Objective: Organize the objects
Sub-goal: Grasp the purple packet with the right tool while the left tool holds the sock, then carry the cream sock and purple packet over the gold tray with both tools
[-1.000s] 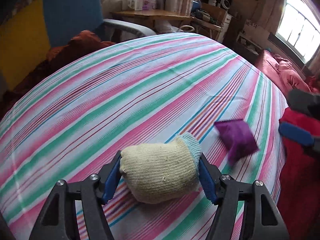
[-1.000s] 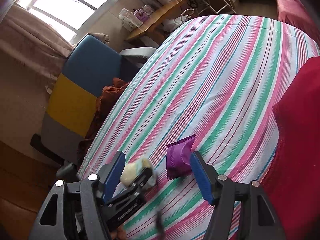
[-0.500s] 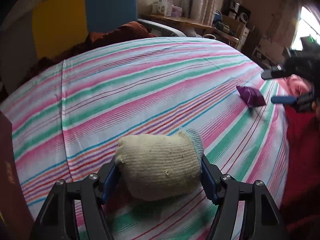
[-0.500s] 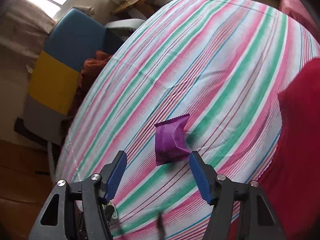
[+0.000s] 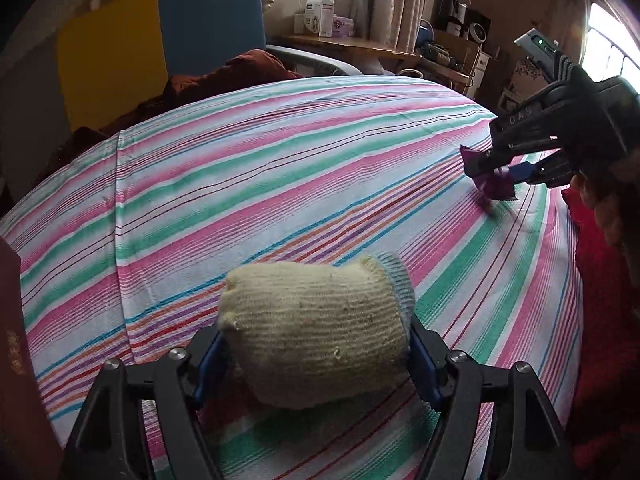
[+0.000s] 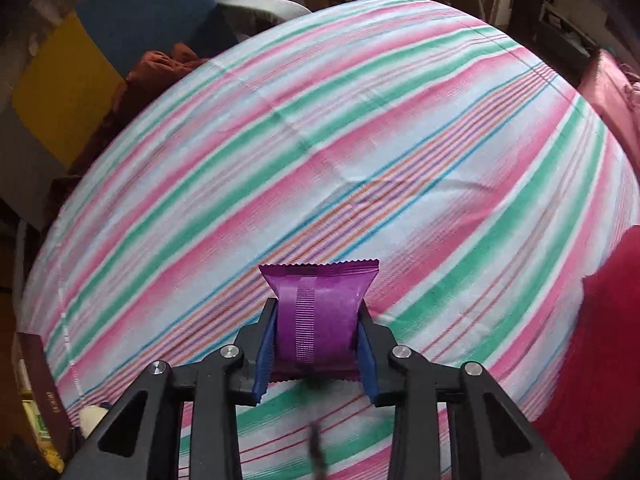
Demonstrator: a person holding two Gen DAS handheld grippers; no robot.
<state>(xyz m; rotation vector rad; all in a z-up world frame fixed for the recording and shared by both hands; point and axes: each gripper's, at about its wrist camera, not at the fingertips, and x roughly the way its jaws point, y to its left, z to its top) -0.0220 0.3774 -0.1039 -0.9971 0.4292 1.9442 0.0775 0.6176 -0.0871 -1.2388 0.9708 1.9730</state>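
A: On our left side, the left gripper (image 5: 316, 354) has its blue pads pinching a rolled-up, cream-yellow knitted glove with a pale blue cuff (image 5: 316, 330). The glove bulges out between the two fingers, cuff end toward the right pad.

B: We agree. Under it we see the pink, green and white striped cloth (image 5: 248, 184) that covers the table. Whether the glove's underside touches the cloth, we cannot tell.

A: On our right, the right gripper (image 6: 316, 350) is pressed onto a small purple foil snack packet with crimped zigzag ends (image 6: 320, 312). The packet stands between the blue pads, its ribbed back seam facing the camera.

B: From the left wrist view we find the same gripper (image 5: 508, 168) at the far right of the cloth, with the purple packet (image 5: 494, 182) sticking out of it just above the stripes, well apart from the glove.

A: A crumpled red fabric (image 6: 592, 360) lies along the right edge of the table.

B: And behind the table we see a blue and yellow chair (image 5: 160, 40), with a dark brown box (image 5: 20, 360) at the near left.
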